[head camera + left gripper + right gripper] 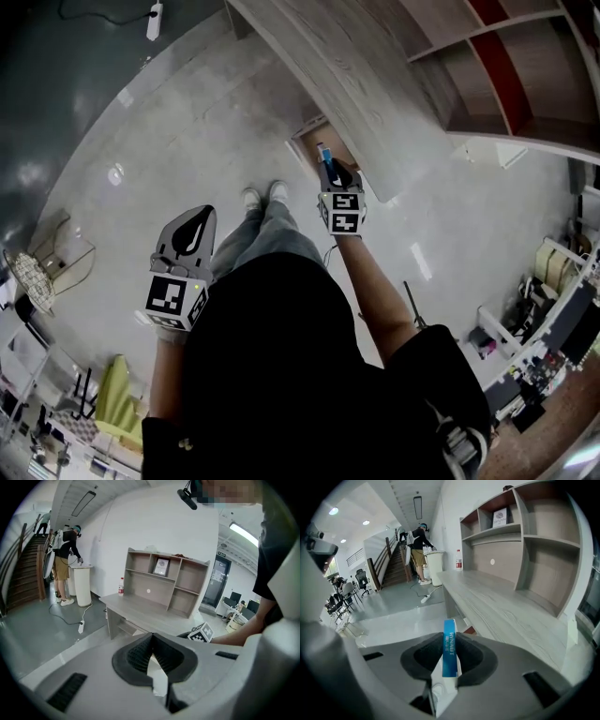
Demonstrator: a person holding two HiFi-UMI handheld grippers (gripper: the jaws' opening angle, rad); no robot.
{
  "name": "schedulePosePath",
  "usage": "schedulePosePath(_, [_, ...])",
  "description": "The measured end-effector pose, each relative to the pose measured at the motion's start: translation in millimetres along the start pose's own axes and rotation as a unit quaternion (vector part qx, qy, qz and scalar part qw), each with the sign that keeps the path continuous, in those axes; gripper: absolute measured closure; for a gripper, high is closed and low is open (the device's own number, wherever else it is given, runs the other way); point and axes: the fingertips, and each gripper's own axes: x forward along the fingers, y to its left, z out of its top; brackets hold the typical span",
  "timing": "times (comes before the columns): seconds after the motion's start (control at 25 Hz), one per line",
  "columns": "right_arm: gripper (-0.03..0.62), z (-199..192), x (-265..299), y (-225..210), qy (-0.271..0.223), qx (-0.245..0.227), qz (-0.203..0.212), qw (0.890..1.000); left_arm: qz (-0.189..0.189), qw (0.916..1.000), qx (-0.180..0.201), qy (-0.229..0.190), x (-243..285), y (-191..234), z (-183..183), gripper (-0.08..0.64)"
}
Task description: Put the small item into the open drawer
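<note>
Right tongs (450, 644): clamped on a small blue carton (449, 651); it stands on edge between the pads, thin blue side with white lettering facing the camera, top poking up past the tips

Left tongs (152, 638): pinched together, nothing in them; held off to the person's left, well away from the desk

Where the carton is: out at the end of the stretched right arm, at the desk's front edge; in the head view it sits right over the mouth of the open drawer (312, 141); can't tell whether it's dipped inside or just above

Drawer: pulled out from under the desktop; reddish-brown inside showing; only a sliver visible past the right tongs' jaws

Desk (501, 606): long, light wood-grain top; open shelf unit (534, 545) standing along the back; a framed picture (500, 517) in an upper cubby; a small bottle with a red label (459, 560) at the far end

Person: standing right in front of the drawer; white shoes (263, 195) pointing at it; dark top

Floor: glossy grey; a white power strip (80, 626) with its cable lying near the desk

Background: someone in a dark top and tan shorts (65, 557) leaning over a white pedestal (83, 585); a staircase just beside them
</note>
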Motion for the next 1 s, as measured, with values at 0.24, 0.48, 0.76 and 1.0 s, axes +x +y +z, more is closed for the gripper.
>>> schedulePosePath(0.24, [0.499, -12.2, 30.1, -8.4, 0.017, -0.007, -0.012, 1.0, 0.017, 0.9994, -0.021, 0.021, -3.6, 4.7, -16.0, 0.558])
schedulePosePath(0.48, [0.498, -13.3, 54.1, -8.4, 0.028, -0.017, -0.018, 0.999, 0.028, 0.9983, -0.04, 0.031, -5.2, 9.2, -26.7, 0.558])
schedulePosePath(0.76, [0.497, -19.3, 76.2, -10.8, 0.047, -0.031, -0.025, 0.998, 0.037, 0.9975, -0.052, 0.031, -3.2, 13.0, -29.9, 0.558])
schedulePosePath(1.0, [0.493, -22.3, 86.2, -10.7, 0.059, -0.034, -0.027, 0.997, 0.042, 0.9964, -0.064, 0.035, -3.6, 15.8, -33.0, 0.558])
